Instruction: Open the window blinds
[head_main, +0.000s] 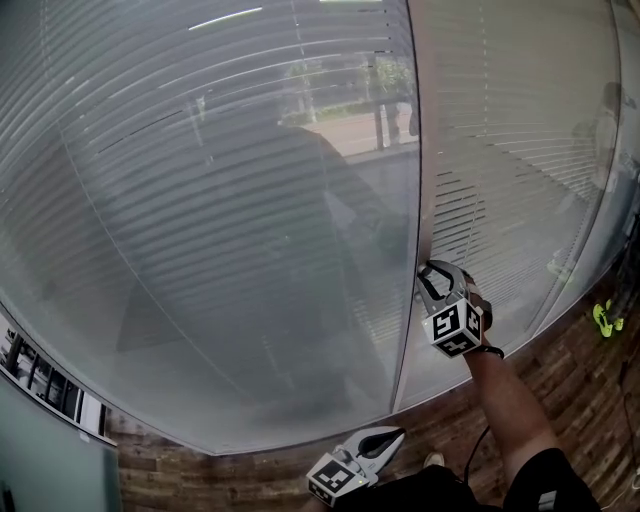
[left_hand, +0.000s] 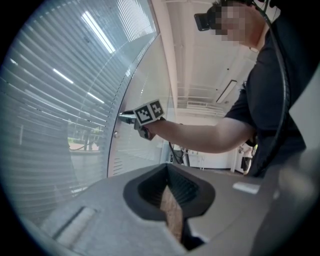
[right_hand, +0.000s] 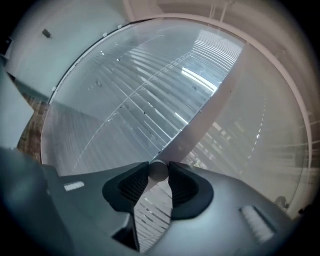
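Window blinds (head_main: 200, 200): two panels of thin, pale horizontal slats fill almost the whole head view, one on each side of an upright frame post (head_main: 425, 150). They sit behind glass, which carries reflections of ceiling lights.

- Left panel: slats lie close together but let some view through. A road and green trees outside show dimly near the top.
- Right panel: slats look denser and whiter high up. Darker gaps show between them lower down, beside the post.
- Right gripper view: the blinds (right_hand: 140, 100) spread out ahead, with thin cords crossing the slats. The post (right_hand: 210, 115) runs diagonally.

Floor (head_main: 580, 390): brown, wood-patterned, along the foot of the window.

Person's forearm (head_main: 505, 400): bare, reaching up from the lower right toward the post.

Right gripper (head_main: 432, 285): held against the post at about mid-height, with its marker cube (head_main: 457, 328) facing the camera. In its own view the right gripper (right_hand: 158, 172) has both dark ribbed pads pressed onto a small round grey knob (right_hand: 158, 169) that sticks out from the post. This is a firm clamp, one pad on each side. From the left gripper view it (left_hand: 125, 116) points level at the window edge.

Left gripper (head_main: 385, 440): low in the head view, well below the right one and clear of the window. In its own view the left gripper (left_hand: 167, 180) has its tips together and nothing between them. Only a sliver of floor shows behind the pads.
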